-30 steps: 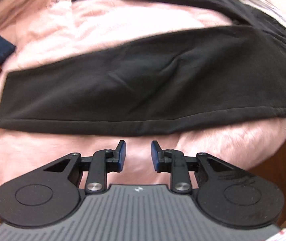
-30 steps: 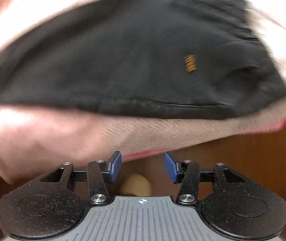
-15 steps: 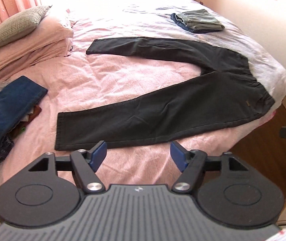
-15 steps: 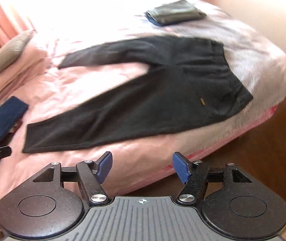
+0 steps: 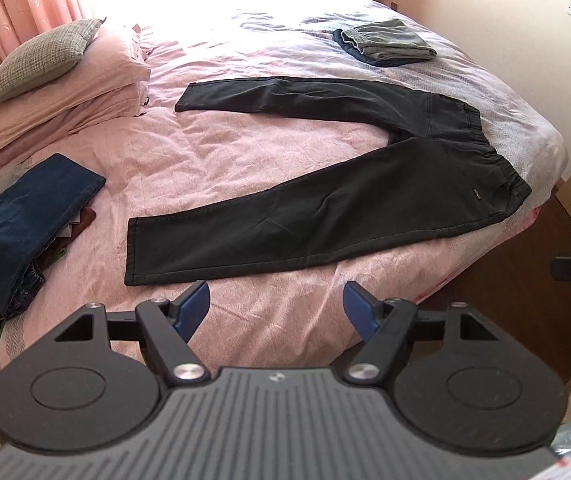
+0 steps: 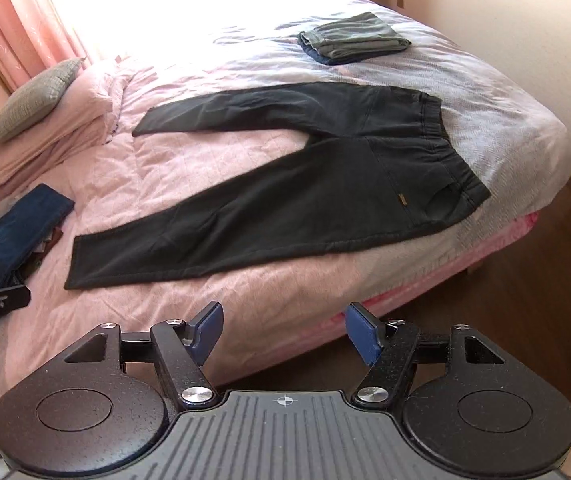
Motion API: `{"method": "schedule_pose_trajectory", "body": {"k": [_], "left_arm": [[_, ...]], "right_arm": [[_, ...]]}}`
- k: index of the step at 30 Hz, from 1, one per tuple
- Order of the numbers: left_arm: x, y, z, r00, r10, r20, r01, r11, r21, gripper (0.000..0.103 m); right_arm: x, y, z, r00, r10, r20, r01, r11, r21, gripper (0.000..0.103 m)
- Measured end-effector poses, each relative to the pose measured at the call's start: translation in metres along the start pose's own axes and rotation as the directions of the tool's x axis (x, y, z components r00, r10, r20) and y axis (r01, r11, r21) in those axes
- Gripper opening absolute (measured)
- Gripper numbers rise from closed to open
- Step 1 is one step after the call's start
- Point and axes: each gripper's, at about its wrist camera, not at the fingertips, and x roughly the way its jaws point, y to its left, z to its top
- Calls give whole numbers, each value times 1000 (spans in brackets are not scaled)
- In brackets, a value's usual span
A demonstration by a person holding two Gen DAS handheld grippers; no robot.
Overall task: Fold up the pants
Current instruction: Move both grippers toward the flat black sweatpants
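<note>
Pink bed point(image 5: 245, 168), pants point(image 5: 325, 200) flat on it, legs splayed, waistband at right edge. Left gripper point(image 5: 276, 308) and right gripper point(image 6: 284, 330): fingers spread wide, empty, off the bed. Clothes pile point(image 5: 17, 216) cut off left.

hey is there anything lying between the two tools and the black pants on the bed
Nothing visible. Only bare pink bedspread separates the open left tool and open right tool from the black pants. The blue jeans and folded clothes lie off to the sides.
</note>
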Motion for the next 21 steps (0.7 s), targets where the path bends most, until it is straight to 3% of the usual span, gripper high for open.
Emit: {"method": "schedule_pose_trajectory", "body": {"k": [21], "left_arm": [[1,-6,7,1000,-14,12,14,999,32,73]], "right_arm": [[-3,-14,-8,1000,-25,-15,26,999,46,65]]}}
